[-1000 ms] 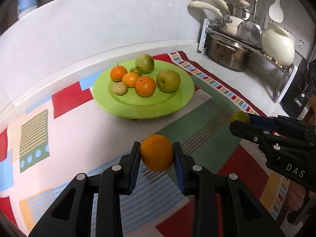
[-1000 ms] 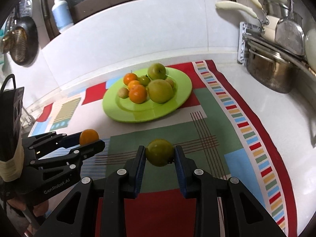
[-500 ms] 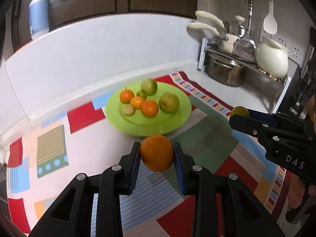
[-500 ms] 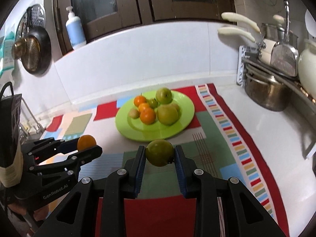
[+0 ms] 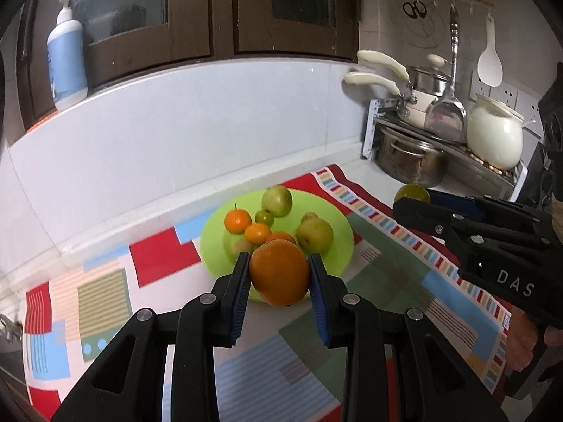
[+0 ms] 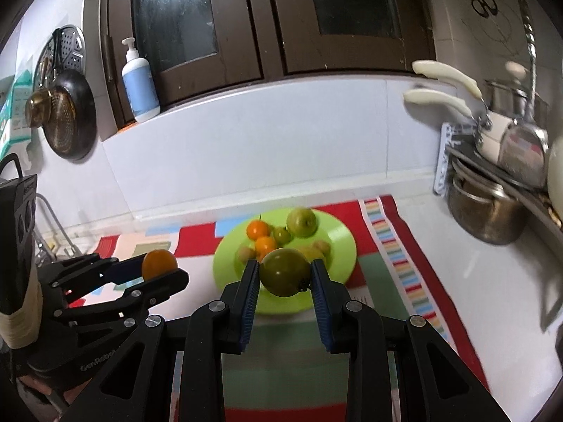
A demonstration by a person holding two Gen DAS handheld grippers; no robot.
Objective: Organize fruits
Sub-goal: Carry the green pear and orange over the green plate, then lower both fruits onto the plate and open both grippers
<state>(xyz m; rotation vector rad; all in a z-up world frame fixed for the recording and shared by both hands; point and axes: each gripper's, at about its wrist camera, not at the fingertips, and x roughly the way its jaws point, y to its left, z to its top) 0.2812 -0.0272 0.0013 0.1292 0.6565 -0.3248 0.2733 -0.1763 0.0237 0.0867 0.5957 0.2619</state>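
My left gripper (image 5: 278,274) is shut on an orange (image 5: 279,272), held in the air in front of the green plate (image 5: 337,225). My right gripper (image 6: 285,277) is shut on a dark green round fruit (image 6: 284,271), also above the near rim of the plate (image 6: 343,242). On the plate lie small oranges (image 5: 238,220), a green apple (image 5: 277,200), a pear-like fruit (image 5: 314,235) and smaller fruits. In the left wrist view the right gripper (image 5: 411,198) with its green fruit (image 5: 411,193) shows at the right; in the right wrist view the left gripper (image 6: 160,267) with its orange (image 6: 159,263) shows at the left.
The plate stands on a colourful patterned mat (image 5: 404,274) on a white counter. A rack with a steel pot (image 5: 410,163), pans and a white pot (image 5: 494,137) stands at the right. A soap bottle (image 6: 140,82) sits on the ledge below dark cabinets; a strainer (image 6: 67,116) hangs at the left.
Both grippers have risen and tilted up with their fruits still held, so the plate now sits lower and nearer the fingertips and the cabinets have come into view.
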